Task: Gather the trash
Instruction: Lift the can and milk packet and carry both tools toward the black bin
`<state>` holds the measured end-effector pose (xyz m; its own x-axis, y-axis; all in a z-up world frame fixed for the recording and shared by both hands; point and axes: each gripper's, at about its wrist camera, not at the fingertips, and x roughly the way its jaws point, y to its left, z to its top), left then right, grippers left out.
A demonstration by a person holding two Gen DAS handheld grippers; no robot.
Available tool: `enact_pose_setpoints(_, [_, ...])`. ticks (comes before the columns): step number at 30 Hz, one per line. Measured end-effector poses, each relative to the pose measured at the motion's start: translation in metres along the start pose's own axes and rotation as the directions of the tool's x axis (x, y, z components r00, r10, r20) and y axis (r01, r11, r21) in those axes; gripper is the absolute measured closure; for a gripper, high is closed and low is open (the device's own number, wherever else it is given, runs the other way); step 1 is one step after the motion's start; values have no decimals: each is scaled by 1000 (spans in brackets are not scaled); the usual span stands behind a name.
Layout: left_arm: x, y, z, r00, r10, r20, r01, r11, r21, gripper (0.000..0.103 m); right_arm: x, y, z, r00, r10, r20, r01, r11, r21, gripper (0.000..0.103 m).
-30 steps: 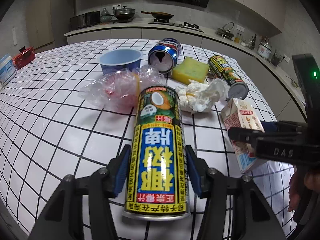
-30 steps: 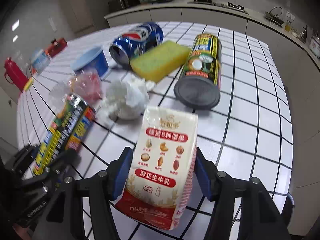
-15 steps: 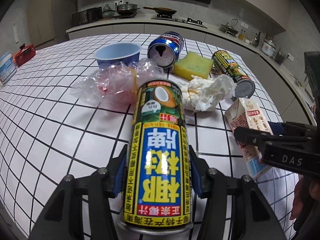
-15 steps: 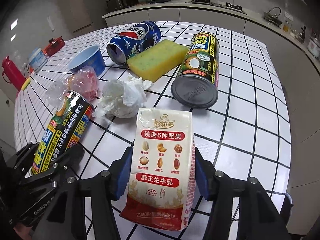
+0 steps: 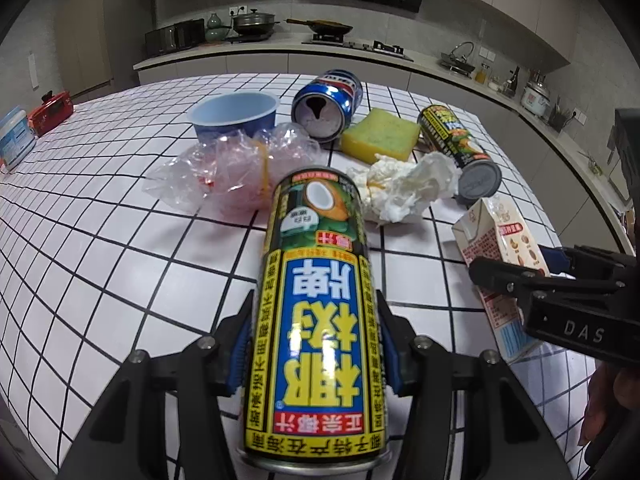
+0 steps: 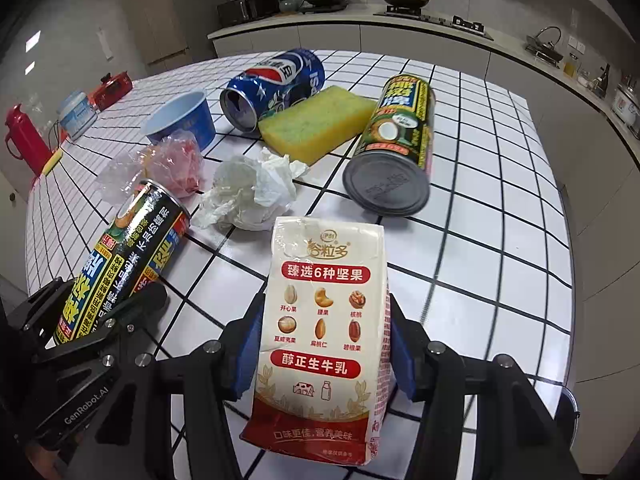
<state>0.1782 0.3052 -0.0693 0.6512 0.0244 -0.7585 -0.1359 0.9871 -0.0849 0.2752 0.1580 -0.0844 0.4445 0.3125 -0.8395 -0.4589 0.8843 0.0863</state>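
Your left gripper (image 5: pixel 316 344) is clamped on a tall yellow-and-black coconut juice can (image 5: pixel 316 316); the can's lower rim hides both pad faces. Your right gripper (image 6: pixel 324 356), whose jaws have just been closing, is clamped on a white-and-red nut milk carton (image 6: pixel 324 320), whose bottom corner runs behind the frame. Beyond, on the white tiled table (image 6: pixel 500 240), lie crumpled clear plastic (image 6: pixel 160 168), a wadded white tissue (image 6: pixel 252 196) and a second coconut can (image 6: pixel 396 148).

Both wrist cameras sitting just behind their tools, tilting down over the tiled surface (image 5: pixel 100 240), close to it, facing the kitchen wall, sharing the crumpled tissue (image 5: pixel 404 190) (image 6: pixel 250 196) and sponge (image 5: pixel 380 140) (image 6: pixel 316 120), each catching the other tool at its edge.
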Motion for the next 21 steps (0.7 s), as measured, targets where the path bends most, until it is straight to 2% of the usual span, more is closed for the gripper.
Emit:
enact_pose_setpoints(9, [-22, -20, -2, 999, -22, 46, 22, 1000, 7, 49, -26, -22, -9, 999, -5, 35, 4, 1000, 29, 45])
enact_pose_setpoints(21, [-35, -75, -6, 996, -61, 62, 57, 997, 59, 49, -66, -69, -35, 997, -38, 70, 32, 997, 74, 45])
